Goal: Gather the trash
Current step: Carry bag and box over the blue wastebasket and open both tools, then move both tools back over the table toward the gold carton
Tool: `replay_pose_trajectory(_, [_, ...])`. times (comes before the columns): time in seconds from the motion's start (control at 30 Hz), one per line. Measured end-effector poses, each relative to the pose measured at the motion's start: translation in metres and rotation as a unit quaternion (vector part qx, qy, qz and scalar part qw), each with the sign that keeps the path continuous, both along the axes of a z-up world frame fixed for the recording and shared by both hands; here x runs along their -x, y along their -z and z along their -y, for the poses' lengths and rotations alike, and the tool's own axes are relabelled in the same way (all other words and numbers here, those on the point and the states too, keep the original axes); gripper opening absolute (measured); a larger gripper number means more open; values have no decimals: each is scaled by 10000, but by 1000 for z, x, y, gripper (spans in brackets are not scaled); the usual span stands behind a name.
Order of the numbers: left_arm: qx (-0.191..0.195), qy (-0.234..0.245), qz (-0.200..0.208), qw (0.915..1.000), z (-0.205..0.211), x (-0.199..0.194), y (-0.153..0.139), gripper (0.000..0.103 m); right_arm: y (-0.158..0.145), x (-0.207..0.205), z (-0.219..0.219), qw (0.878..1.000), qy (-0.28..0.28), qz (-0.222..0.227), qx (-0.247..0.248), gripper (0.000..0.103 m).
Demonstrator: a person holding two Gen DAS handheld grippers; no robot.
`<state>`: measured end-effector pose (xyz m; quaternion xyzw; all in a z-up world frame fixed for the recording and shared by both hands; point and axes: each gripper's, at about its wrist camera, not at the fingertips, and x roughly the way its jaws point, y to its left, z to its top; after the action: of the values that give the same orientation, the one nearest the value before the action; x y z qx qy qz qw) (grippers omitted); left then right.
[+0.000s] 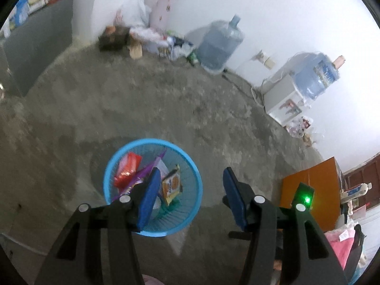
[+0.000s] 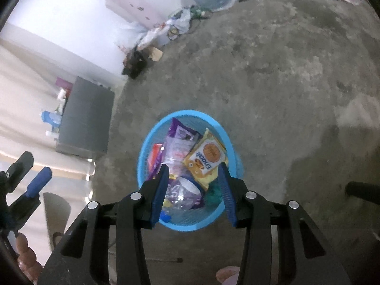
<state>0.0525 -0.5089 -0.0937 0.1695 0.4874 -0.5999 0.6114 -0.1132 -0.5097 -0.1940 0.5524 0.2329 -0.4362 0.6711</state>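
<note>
A blue mesh waste basket (image 1: 190, 166) stands on the concrete floor; it also shows in the right wrist view (image 2: 152, 130). It holds a red wrapper (image 1: 127, 169), a purple packet (image 2: 180, 137), a yellow snack packet (image 2: 206, 158) and a clear plastic piece (image 2: 182, 192). My left gripper (image 1: 190, 175) is open and empty, above the basket's right side. My right gripper (image 2: 193, 168) is open and empty, directly above the basket. The left gripper's blue fingers (image 2: 39, 181) show at the left edge of the right wrist view.
Two large water bottles (image 1: 219, 45) (image 1: 313, 76) stand by the white wall. A pile of bags and litter (image 1: 147, 40) lies against the far wall. A grey cabinet (image 2: 85, 118) stands left, an orange cabinet (image 1: 311, 190) right.
</note>
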Motion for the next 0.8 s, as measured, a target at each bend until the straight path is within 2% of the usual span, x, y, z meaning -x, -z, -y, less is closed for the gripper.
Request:
replay_pose_trajectory(0.17, [417,-275,282,9984,-54,-11,-40,62,-40,-5,-15,9984,-308,125,453,53])
replay_pose_trajectory(0.27, [440,-572,588,9957,-98,-24,-53,63,-63,-17,-25,9952,-630,224,711,55])
replay_pose_trajectory(0.43, [655,-1199,832,9871,-171,-51,-78,65,-98,-46,-43,9842,-1344,266,1123,57])
replay_pose_trajectory(0.53, [926,-1704,1030,9756,-227,-69,-99,67,-116,-66,-58,9750,-1748,333,1328,57])
replay_pose_trajectory(0.63, [1146,-2228,1269,9598,-285,-84,-117,68,-130,-88,-75,9646,-2156,439,1455,57])
replay_pose_trajectory(0.73, [1286,-2728,1552,9407,-341,-96,-130,68,-144,-120,-99,9483,-2712,580,1541,57])
replay_pose_trajectory(0.77, [1335,-2929,1688,9316,-365,-101,-134,68,-149,-132,-108,9418,-2904,626,1571,57])
replay_pose_trajectory(0.8, [1361,-3021,1737,9274,-377,-105,-136,68,-152,-139,-117,9364,-3055,669,1591,57])
